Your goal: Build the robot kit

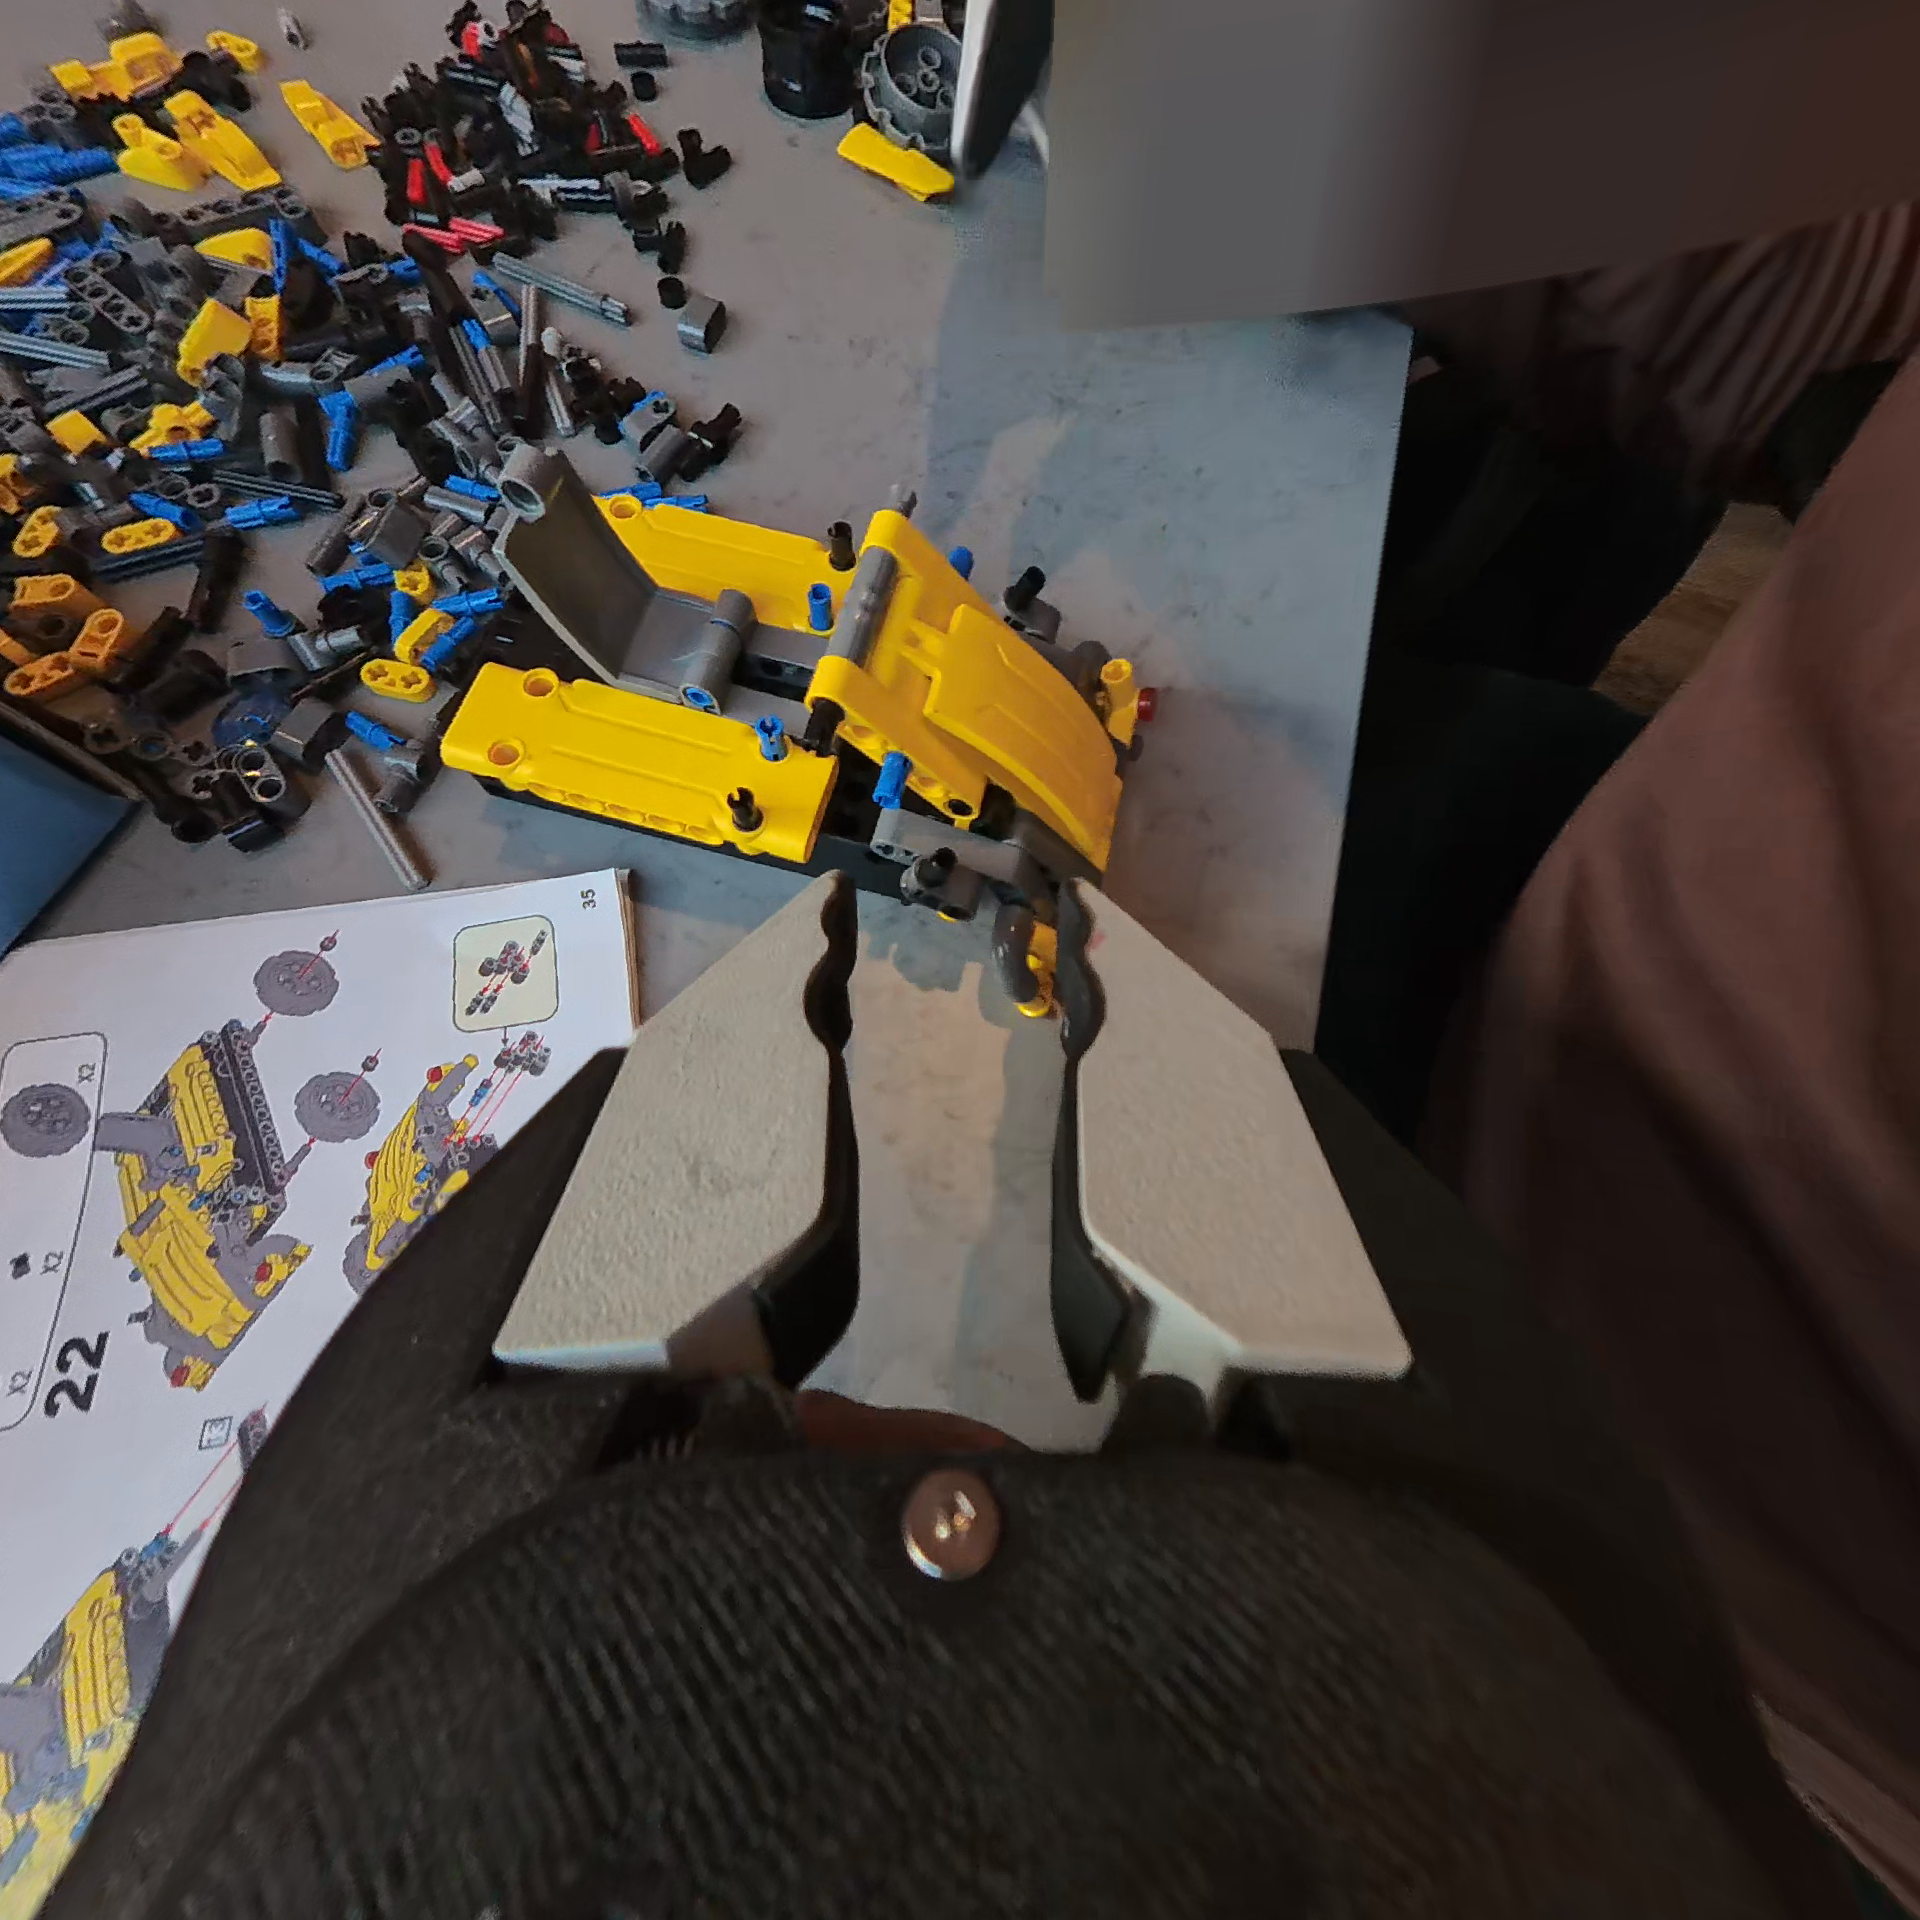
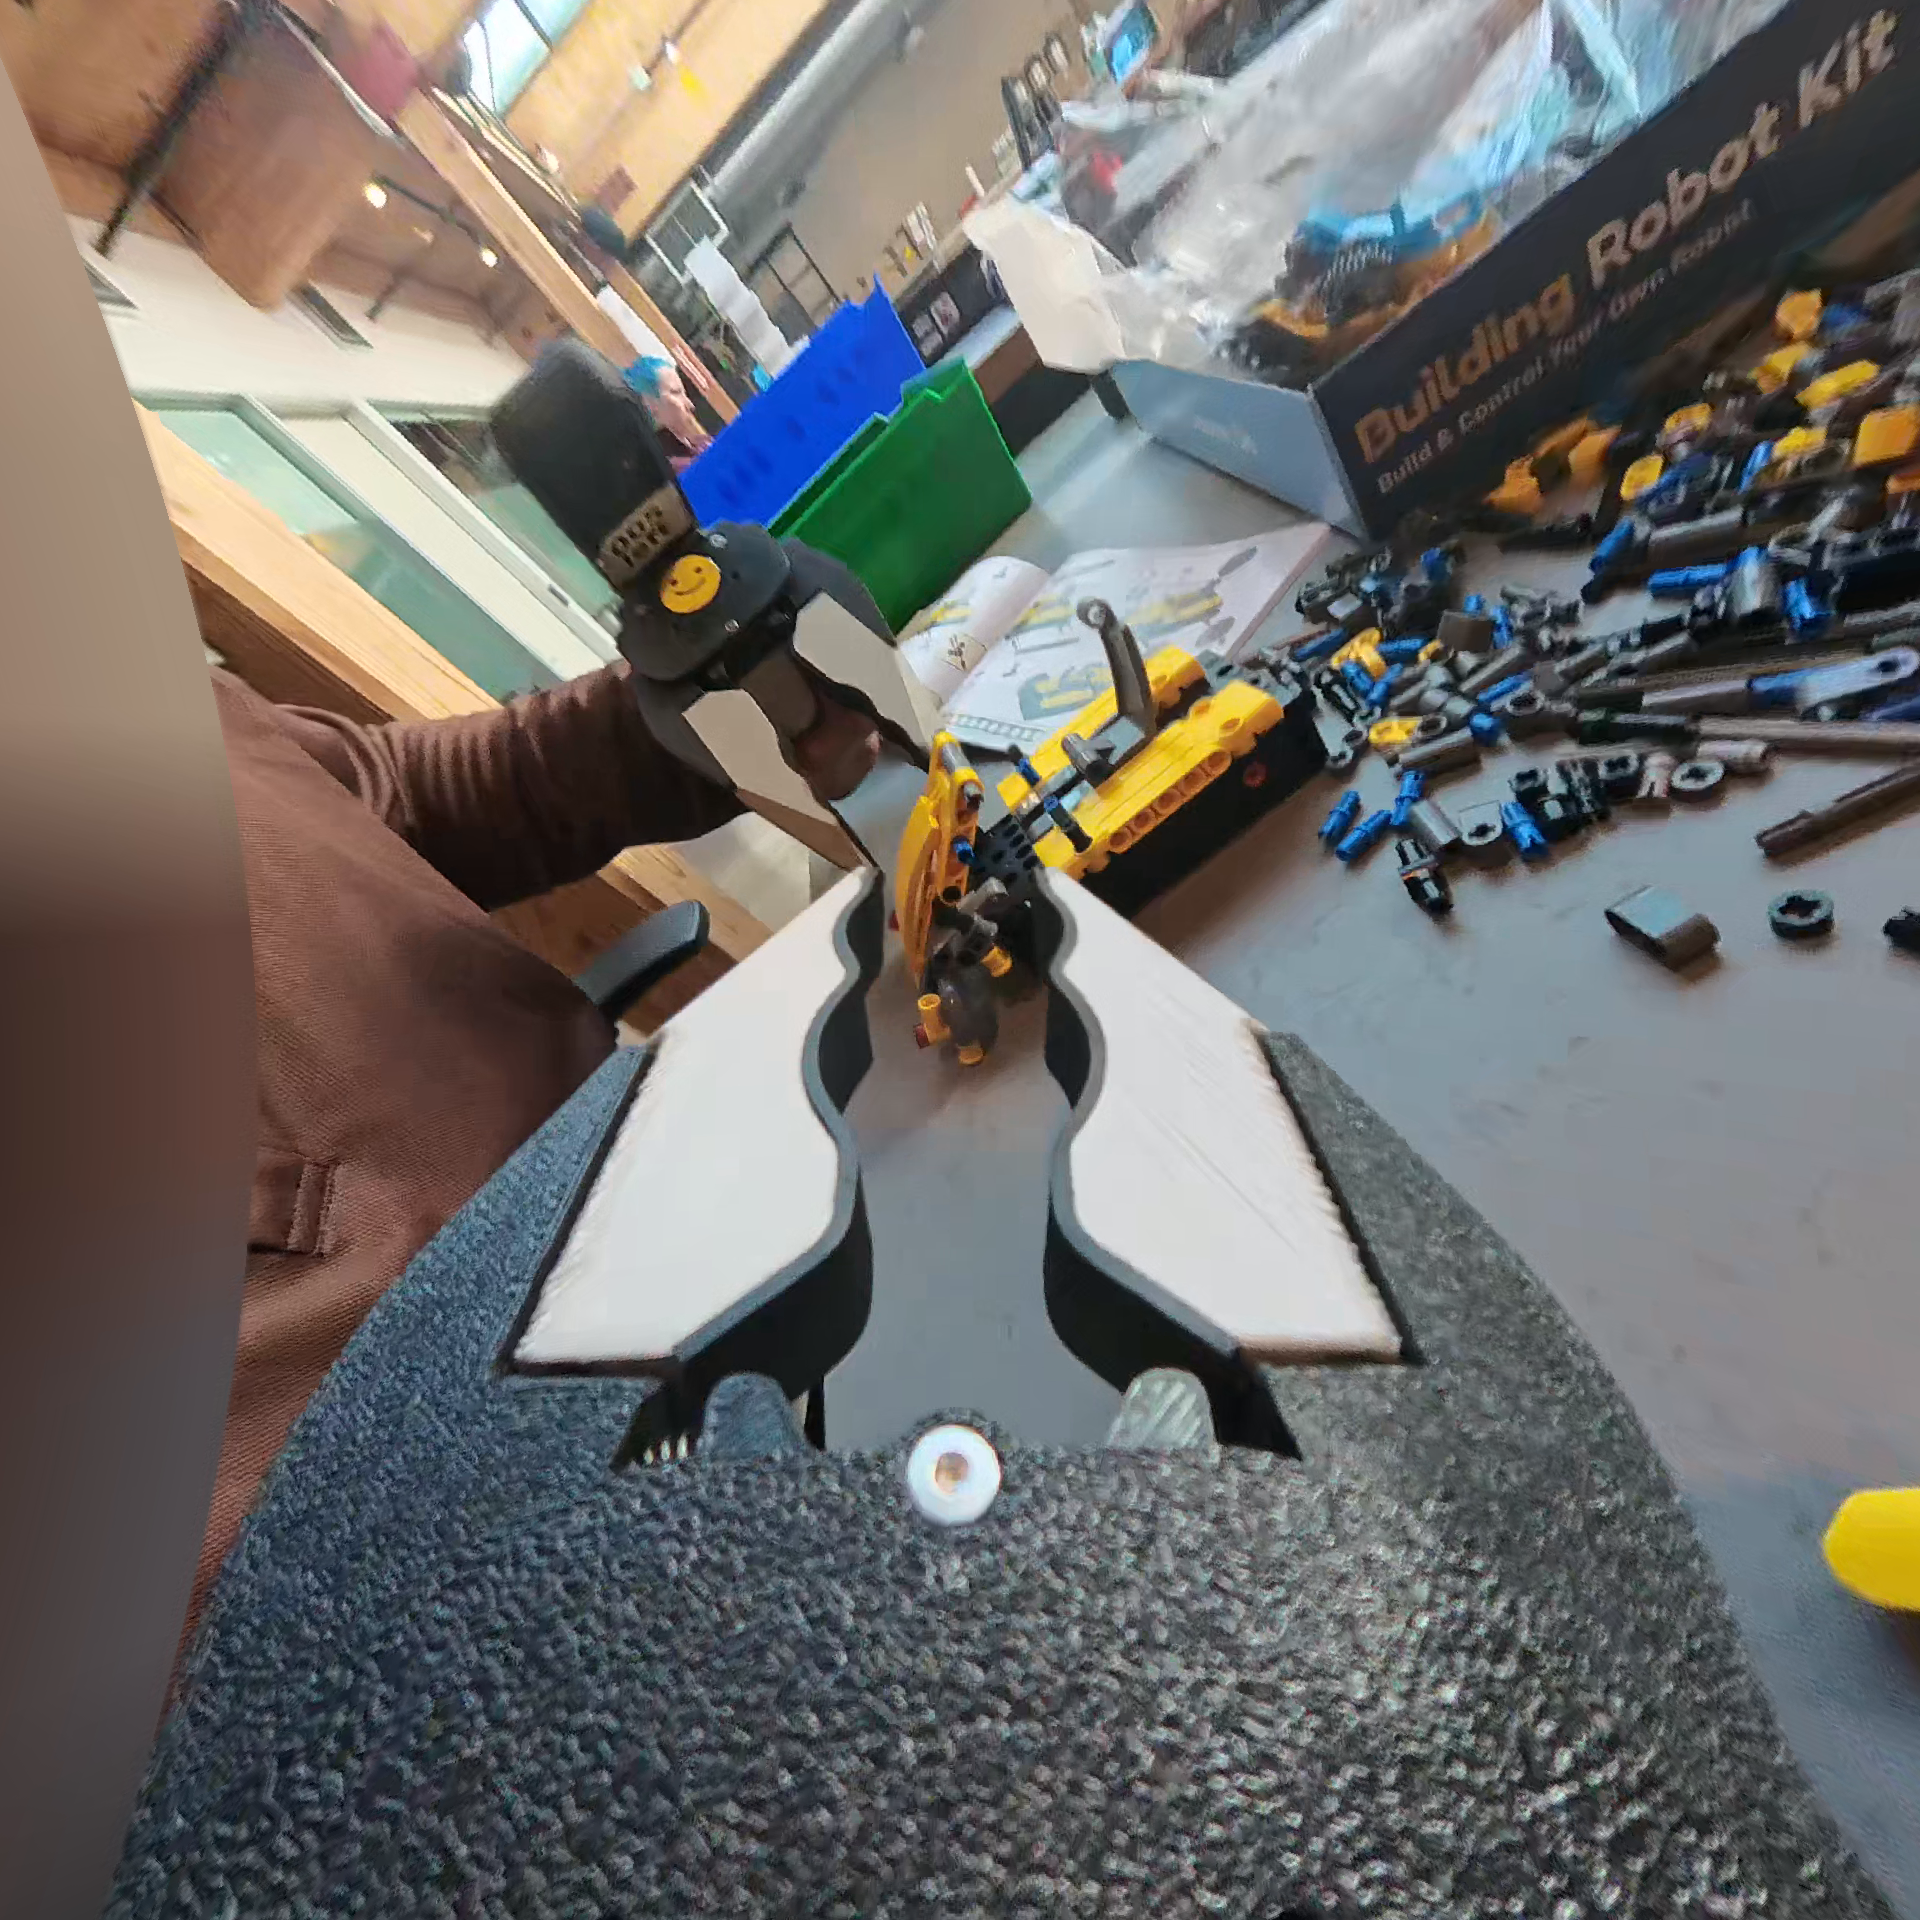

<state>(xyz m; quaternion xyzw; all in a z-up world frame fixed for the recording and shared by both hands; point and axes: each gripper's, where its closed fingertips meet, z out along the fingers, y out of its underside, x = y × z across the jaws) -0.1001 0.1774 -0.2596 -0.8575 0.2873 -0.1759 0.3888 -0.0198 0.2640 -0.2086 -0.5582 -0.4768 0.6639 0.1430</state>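
1. Model (image 1: pixel 790 707), yellow and half-built, sits on my grey worktop (image 1: pixel 1143 468) near its front edge.
2. Left tool (image 1: pixel 956 914) and right tool (image 2: pixel 961 914): jaws apart, gripping nothing.
3. Loose parts (image 1: pixel 260 416) crowd beyond; bare worktop lies rightward.

left gripper (image 1: pixel 956 914): I hold it angled down, jaws apart, nothing between the pads | right gripper (image 2: pixel 961 904): I hold it low and level, jaws apart, pads clamp nothing | my left sleeve (image 2: pixel 499 790): reaches in from my left side
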